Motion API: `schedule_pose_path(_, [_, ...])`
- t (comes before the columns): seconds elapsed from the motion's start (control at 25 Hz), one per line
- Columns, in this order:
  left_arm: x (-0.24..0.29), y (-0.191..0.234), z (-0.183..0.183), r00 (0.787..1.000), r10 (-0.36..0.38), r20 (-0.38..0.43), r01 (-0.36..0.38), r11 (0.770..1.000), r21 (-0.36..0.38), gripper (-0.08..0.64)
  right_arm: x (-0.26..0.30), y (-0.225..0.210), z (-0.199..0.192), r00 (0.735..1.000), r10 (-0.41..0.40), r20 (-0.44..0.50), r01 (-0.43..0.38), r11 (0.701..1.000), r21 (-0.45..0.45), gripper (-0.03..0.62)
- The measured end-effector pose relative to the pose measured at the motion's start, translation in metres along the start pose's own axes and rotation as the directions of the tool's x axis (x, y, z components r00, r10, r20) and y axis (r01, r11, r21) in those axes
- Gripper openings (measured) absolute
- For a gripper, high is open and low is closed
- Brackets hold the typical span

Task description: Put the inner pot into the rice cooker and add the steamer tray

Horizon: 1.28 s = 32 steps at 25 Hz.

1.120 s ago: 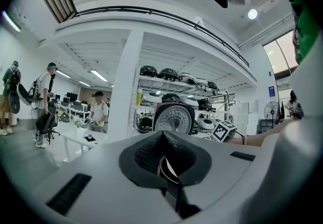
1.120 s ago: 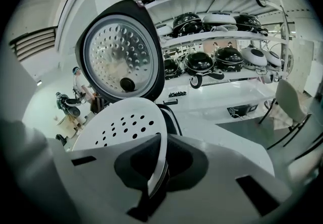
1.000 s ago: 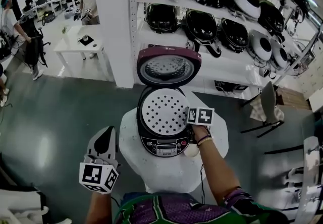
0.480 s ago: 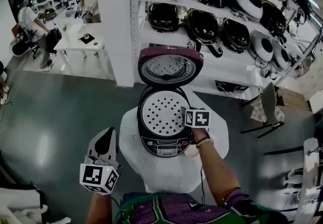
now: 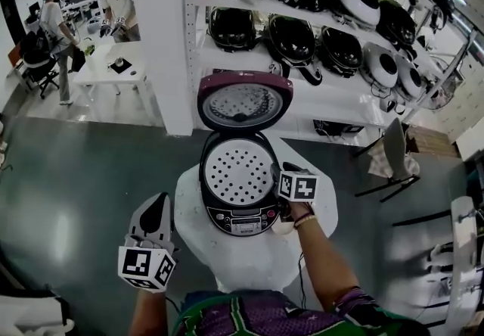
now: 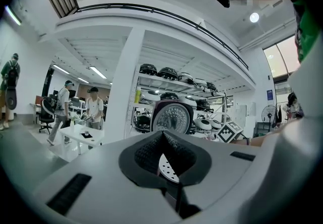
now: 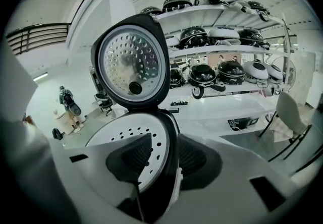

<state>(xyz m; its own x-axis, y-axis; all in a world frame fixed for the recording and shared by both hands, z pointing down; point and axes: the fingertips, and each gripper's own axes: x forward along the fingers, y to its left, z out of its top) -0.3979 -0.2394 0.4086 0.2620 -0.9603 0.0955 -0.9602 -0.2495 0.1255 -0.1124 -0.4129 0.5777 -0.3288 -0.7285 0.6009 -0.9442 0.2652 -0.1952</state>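
Note:
The rice cooker (image 5: 240,215) stands on a round white table (image 5: 257,259) with its lid (image 5: 243,104) raised. The white perforated steamer tray (image 5: 233,172) lies in its mouth and hides the inner pot. My right gripper (image 5: 275,174) is at the cooker's right rim. In the right gripper view its jaws have just been opening: they straddle the tray's edge (image 7: 162,142) and the cooker's rim, with the pads (image 7: 132,157) apart from both. My left gripper (image 5: 157,204) hangs shut and empty off the table's left side, pointing level at the cooker (image 6: 172,117).
White shelves (image 5: 310,62) behind the table carry several other rice cookers. A white pillar (image 5: 162,32) stands to their left. People stand round a small white table (image 5: 113,70) at the far left. A chair (image 5: 393,157) is at the right.
The right gripper's jaws have opened off the tray's edge and the gripper has lifted slightly. The tray stays in the cooker. The left gripper has not moved. People in the background have shifted.

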Motion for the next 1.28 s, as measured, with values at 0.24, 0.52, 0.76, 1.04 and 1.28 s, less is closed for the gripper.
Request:
schedule_pose_path(0.24, [0.005, -0.005, -0.006, 0.999, -0.041, 0.002, 0.041, 0.999, -0.003, 0.021, -0.034, -0.013, -0.008, 0.998, -0.017, 0.063, 0.014, 0.999, 0.046, 0.156])
schedule_pose_path(0.52, [-0.003, -0.029, -0.005, 0.998, -0.060, 0.022, 0.060, 0.998, -0.003, 0.021, -0.095, -0.018, -0.021, 0.993, 0.010, 0.117, -0.012, 1.000, 0.021, 0.155])
schedule_pose_path(0.76, [-0.030, -0.074, 0.001, 0.999, -0.035, 0.028, 0.034, 0.999, 0.021, 0.021, -0.152, -0.029, -0.037, 0.987, 0.055, 0.150, -0.053, 0.998, -0.014, 0.152])
schedule_pose_path(1.04, [-0.069, -0.152, 0.000, 0.998, -0.012, 0.065, 0.011, 1.000, 0.022, 0.021, -0.238, -0.066, -0.063, 0.975, 0.101, 0.200, -0.084, 0.992, -0.091, 0.149])
schedule_pose_path(1.28, [-0.110, -0.216, 0.009, 0.997, 0.017, 0.075, -0.021, 0.999, 0.050, 0.021, -0.314, -0.083, -0.068, 0.950, 0.169, 0.261, -0.128, 0.977, -0.170, 0.144])
